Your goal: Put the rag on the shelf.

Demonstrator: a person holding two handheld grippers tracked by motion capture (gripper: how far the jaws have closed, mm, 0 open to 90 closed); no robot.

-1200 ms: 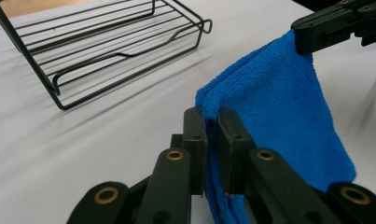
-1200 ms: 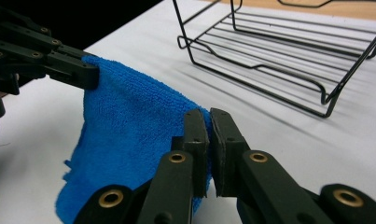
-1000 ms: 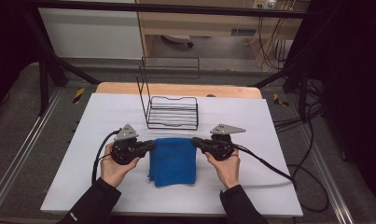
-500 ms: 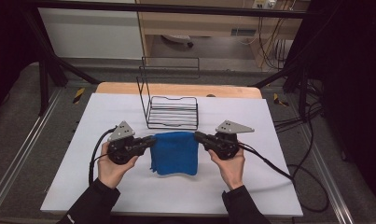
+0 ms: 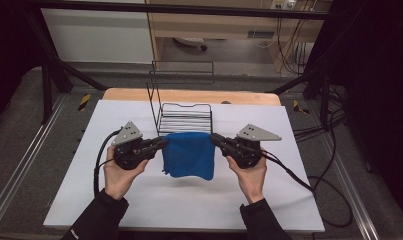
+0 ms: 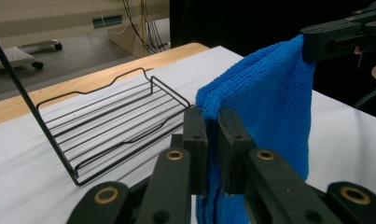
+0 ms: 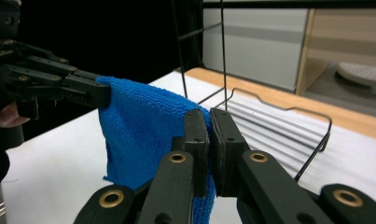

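A folded blue towel (image 5: 189,154) is seen hanging in the middle of the high view, just below center, held up by its two top corners. The left corner is pinched by the left gripper (image 5: 161,143), whose jaws are clamped tight on the cloth, and the right corner is pinched the same way by the right gripper (image 5: 215,140). In the left gripper view the two black jaws are pressed together at lower center with blue terry squeezed between them (image 6: 251,121), and the other gripper (image 6: 316,42) is spotted in the upper right corner biting the far corner. The mirror of that is shown in the right gripper view: jaws closed at bottom center on the towel (image 7: 143,135), with the other gripper (image 7: 99,93) gripping it at the left edge. The towel's lower edge is seen draped toward the white table cover (image 5: 189,205), though whether it touches can't really be told from above (the shadow under it makes it hard to call). A black wire rack (image 5: 185,117) is found just above the towel in the high view, sitting on the white cover, with its tall wire back rising toward the upper middle of the frame. Each gripper is held by a hand coming in from the bottom edge.
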